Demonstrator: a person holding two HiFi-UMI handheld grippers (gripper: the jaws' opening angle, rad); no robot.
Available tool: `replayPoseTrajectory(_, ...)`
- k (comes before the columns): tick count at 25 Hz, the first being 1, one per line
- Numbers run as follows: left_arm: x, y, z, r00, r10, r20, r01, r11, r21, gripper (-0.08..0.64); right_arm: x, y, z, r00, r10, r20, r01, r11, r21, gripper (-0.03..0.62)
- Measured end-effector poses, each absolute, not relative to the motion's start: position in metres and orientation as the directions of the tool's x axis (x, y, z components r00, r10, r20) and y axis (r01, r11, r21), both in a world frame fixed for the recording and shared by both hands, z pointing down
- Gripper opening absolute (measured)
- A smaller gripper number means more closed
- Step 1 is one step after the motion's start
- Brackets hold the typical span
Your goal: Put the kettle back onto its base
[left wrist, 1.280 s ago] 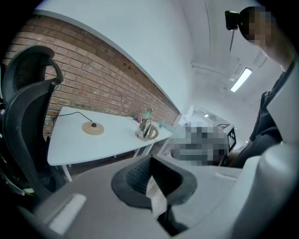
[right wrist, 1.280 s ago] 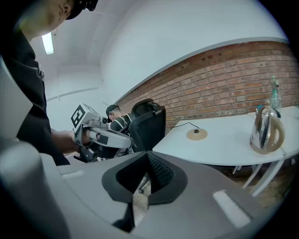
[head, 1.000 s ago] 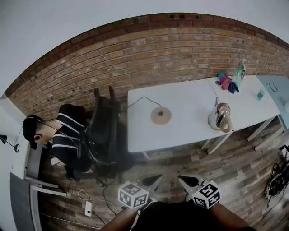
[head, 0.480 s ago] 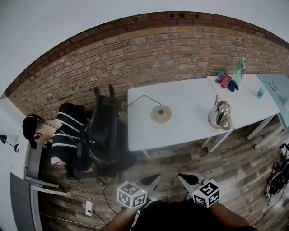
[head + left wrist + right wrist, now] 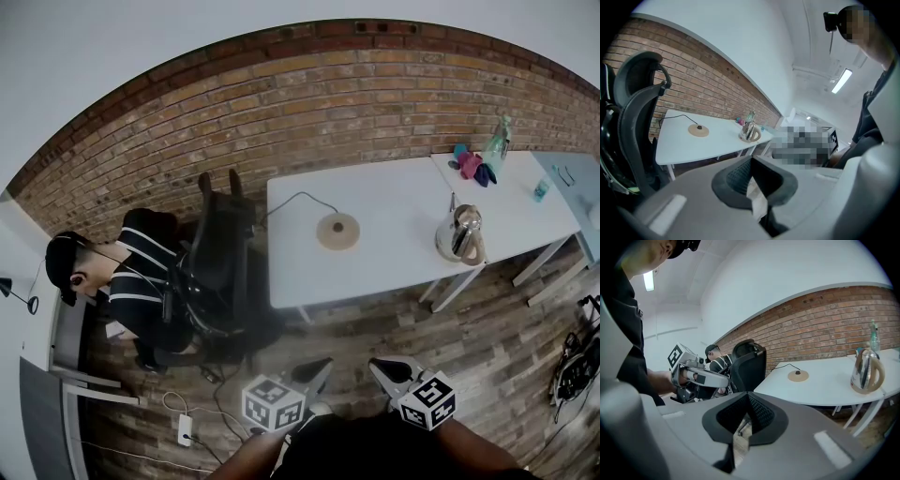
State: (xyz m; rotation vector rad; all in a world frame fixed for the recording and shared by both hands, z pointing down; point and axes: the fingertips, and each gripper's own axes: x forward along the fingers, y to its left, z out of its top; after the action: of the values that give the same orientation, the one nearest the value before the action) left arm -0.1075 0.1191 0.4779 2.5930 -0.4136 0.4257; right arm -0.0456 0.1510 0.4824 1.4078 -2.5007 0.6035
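A steel kettle [image 5: 459, 234] with a tan handle stands near the right front corner of the white table [image 5: 394, 272]. Its round tan base [image 5: 337, 231] lies apart from it at mid-table, with a black cord running back to the wall. Both show small in the left gripper view, kettle [image 5: 750, 132] and base [image 5: 699, 131], and in the right gripper view, kettle [image 5: 866, 372] and base [image 5: 798, 376]. My left gripper [image 5: 323, 367] and right gripper [image 5: 377, 367] hang side by side over the floor, well short of the table. Each is shut with nothing between its jaws.
A black office chair [image 5: 220, 253] stands at the table's left end, with a seated person [image 5: 141, 281] in a striped shirt beside it. A bottle [image 5: 495, 145] and small pink and blue items [image 5: 472, 171] sit at the table's far right. A power strip [image 5: 184, 431] lies on the wooden floor.
Neither gripper nor the kettle has moved. Only the head view has shifted slightly.
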Motion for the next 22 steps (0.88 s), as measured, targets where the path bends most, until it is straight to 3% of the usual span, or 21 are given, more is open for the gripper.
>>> replayPoseTrajectory(22,-0.186,0.111,0.492,0.925,-0.1,0.367,-0.253,-0.883,0.395,0.001,-0.129,0.145,0.491,-0.417,-0.805,0.421,-0.909,0.369,-0.195,0.028)
